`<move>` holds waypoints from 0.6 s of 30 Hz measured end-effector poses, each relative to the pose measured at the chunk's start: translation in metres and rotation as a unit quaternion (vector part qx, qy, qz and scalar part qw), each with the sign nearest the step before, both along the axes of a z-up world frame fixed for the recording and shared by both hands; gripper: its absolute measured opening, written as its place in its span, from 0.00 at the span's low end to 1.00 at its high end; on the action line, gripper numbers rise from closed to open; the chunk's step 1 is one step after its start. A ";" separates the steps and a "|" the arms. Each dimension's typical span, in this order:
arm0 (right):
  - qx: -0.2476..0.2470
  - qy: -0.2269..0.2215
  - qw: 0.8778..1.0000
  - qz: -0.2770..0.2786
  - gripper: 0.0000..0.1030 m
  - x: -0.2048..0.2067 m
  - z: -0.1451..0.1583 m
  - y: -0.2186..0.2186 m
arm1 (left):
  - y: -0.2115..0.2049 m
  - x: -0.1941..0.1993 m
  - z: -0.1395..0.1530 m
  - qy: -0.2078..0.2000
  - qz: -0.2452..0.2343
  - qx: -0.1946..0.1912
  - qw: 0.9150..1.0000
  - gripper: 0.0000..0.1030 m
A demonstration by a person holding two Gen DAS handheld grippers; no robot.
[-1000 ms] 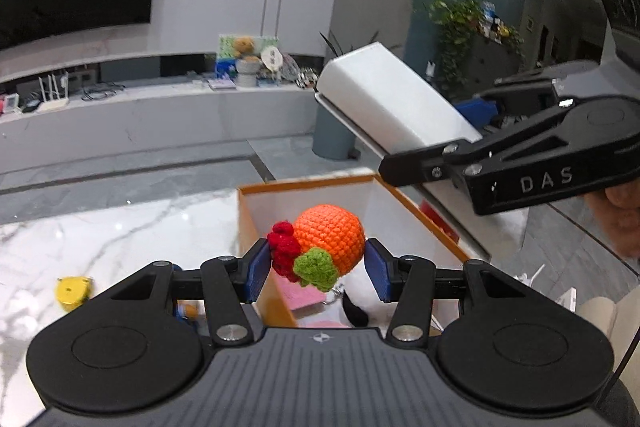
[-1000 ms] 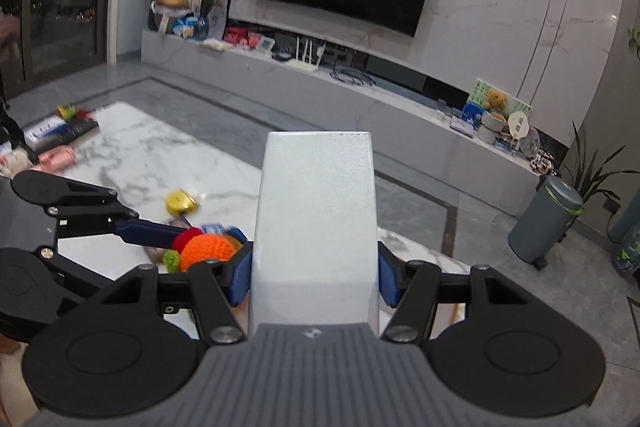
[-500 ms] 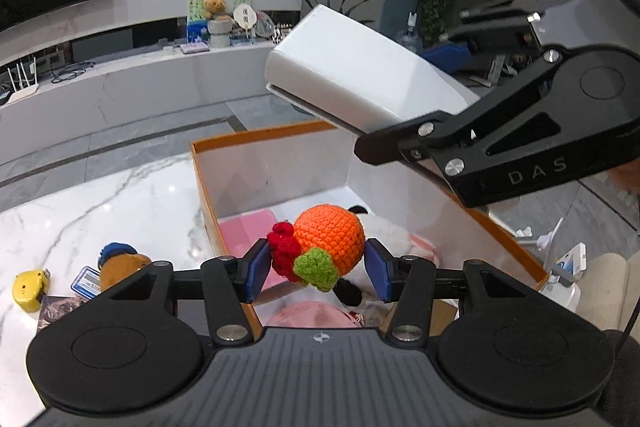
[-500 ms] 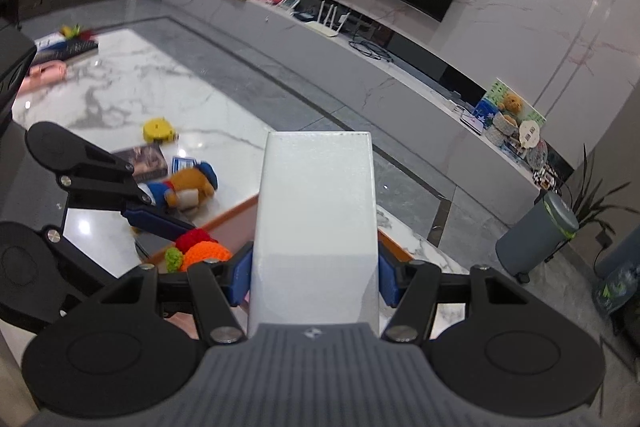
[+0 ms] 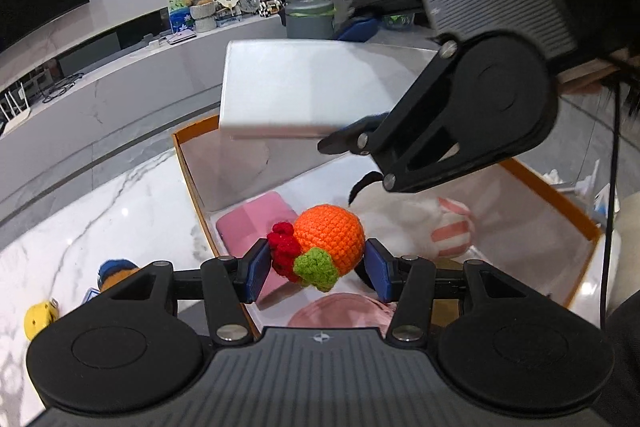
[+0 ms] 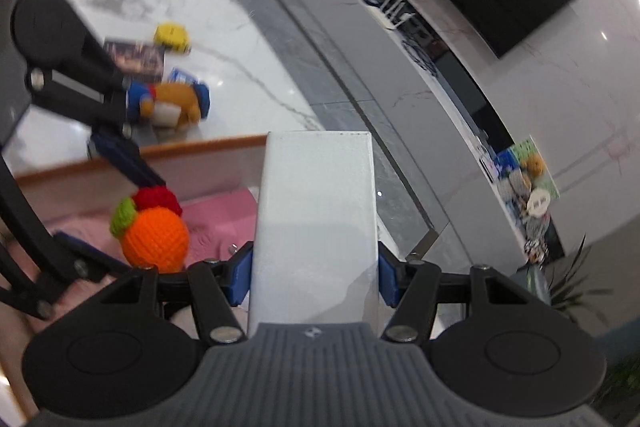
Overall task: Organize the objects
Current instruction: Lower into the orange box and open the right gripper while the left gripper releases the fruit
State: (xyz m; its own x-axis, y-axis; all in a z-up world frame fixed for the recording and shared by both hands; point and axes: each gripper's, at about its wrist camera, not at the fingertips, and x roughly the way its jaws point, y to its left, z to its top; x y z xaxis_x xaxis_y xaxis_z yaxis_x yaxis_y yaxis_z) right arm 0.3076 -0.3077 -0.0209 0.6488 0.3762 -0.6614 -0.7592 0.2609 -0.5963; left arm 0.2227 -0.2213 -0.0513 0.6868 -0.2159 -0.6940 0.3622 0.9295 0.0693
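My left gripper [image 5: 316, 269] is shut on an orange crocheted fruit [image 5: 330, 237] with red berries and a green leaf, and holds it over the open orange-rimmed box [image 5: 182, 157]. The same fruit [image 6: 154, 237] shows in the right wrist view, between the left gripper's blue pads. My right gripper [image 6: 314, 279] is shut on a long white box [image 6: 316, 211]. In the left wrist view that white box [image 5: 304, 91] hangs tilted above the far end of the orange-rimmed box [image 6: 208, 145].
Inside the box lie a pink pad [image 5: 256, 223], a white plush with striped ears [image 5: 424, 227] and a pink cloth [image 5: 340, 311]. On the marble table [image 6: 240, 39] beside it sit a brown plush in blue [image 6: 172, 103], a yellow tape measure [image 6: 172, 35] and a dark card [image 6: 136, 57].
Both grippers have come down over the orange-rimmed box, and more of its inside now shows. The right gripper has rolled, so the white box now lies flatter above the box's far end.
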 end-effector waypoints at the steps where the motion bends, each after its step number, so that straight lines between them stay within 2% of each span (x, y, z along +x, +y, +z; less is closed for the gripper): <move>1: -0.010 -0.005 1.000 0.007 0.60 0.003 -0.004 0.002 | -0.001 0.002 0.000 0.002 -0.001 0.001 1.000 0.57; 8: -0.085 -0.030 0.992 0.086 0.60 0.016 -0.034 0.013 | -0.005 0.009 -0.006 0.011 -0.002 0.006 1.000 0.57; 13: -0.100 -0.028 0.987 0.120 0.60 0.024 -0.047 0.018 | -0.008 0.014 -0.010 0.021 0.003 0.019 1.000 0.57; 18: -0.144 -0.037 0.979 0.139 0.60 0.029 -0.068 0.024 | -0.012 0.017 -0.011 0.025 0.008 0.033 0.999 0.57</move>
State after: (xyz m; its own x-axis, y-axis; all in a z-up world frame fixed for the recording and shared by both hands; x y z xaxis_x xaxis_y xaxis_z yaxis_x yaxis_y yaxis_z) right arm 0.3368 -0.2836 -0.0888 0.5978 0.3491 -0.7216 -0.7294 -0.1365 -0.6703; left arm 0.2395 -0.2332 -0.0618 0.6540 -0.1583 -0.7397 0.3521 0.9292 0.1124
